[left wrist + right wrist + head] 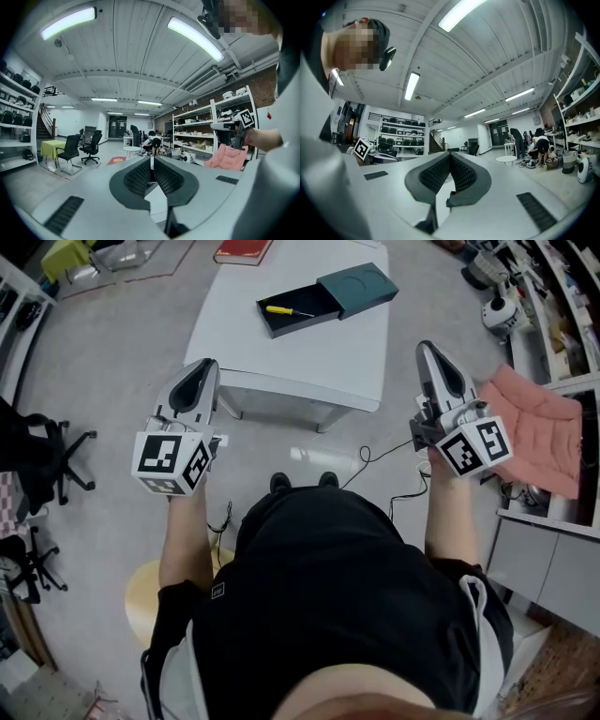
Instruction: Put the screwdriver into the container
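the yellow-handled screwdriver (289, 311) lies inside the open black box (322, 300) on the white table (309, 357). the left gripper (206, 367) and right gripper (427, 348) hover near the person's body, well back from the box, jaws pressed together, holding nothing.

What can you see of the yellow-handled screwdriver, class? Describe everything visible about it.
The screwdriver is small, with a yellow handle that looks like plastic and a thin shaft. Its tip is too small to make out. It lies flat inside the shallow black tray on the white table, with the handle towards the left of the head view and the shaft pointing right. Only the tray touches it. The left gripper and right gripper are both well away from it.
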Demonstrator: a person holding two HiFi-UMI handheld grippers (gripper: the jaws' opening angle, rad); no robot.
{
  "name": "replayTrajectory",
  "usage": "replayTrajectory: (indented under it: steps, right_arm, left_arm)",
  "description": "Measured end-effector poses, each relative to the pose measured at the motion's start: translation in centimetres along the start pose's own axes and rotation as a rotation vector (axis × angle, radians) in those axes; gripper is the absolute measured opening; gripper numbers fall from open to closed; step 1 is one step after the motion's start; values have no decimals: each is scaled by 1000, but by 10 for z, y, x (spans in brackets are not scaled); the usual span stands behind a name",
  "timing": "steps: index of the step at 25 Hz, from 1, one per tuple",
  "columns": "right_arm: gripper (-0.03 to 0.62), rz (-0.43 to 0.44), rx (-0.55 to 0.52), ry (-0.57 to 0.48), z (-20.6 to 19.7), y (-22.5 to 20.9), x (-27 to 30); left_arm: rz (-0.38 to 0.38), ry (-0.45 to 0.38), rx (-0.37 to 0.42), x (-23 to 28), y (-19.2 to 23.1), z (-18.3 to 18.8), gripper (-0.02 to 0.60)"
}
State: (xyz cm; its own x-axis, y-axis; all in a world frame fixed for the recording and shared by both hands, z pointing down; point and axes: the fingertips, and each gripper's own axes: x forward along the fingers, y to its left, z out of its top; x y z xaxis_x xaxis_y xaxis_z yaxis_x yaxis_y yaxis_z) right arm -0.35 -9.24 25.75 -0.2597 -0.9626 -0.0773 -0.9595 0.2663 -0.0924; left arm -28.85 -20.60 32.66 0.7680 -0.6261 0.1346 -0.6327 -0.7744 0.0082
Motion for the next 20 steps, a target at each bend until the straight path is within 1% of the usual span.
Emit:
replayTrajectory:
  steps: [3, 11, 20]
  right_arm:
    - [29, -2, 5, 3, -3, -5, -7]
    - [29, 0, 12, 22, -12, -27, -21]
    - [28, 8, 20, 42, -19, -45, -30]
  left_arm:
    - [16, -4, -17, 2, -2, 2, 34]
    - [37, 16, -25, 17, -19, -1, 34]
    - [27, 22, -20, 29, -43, -1, 34]
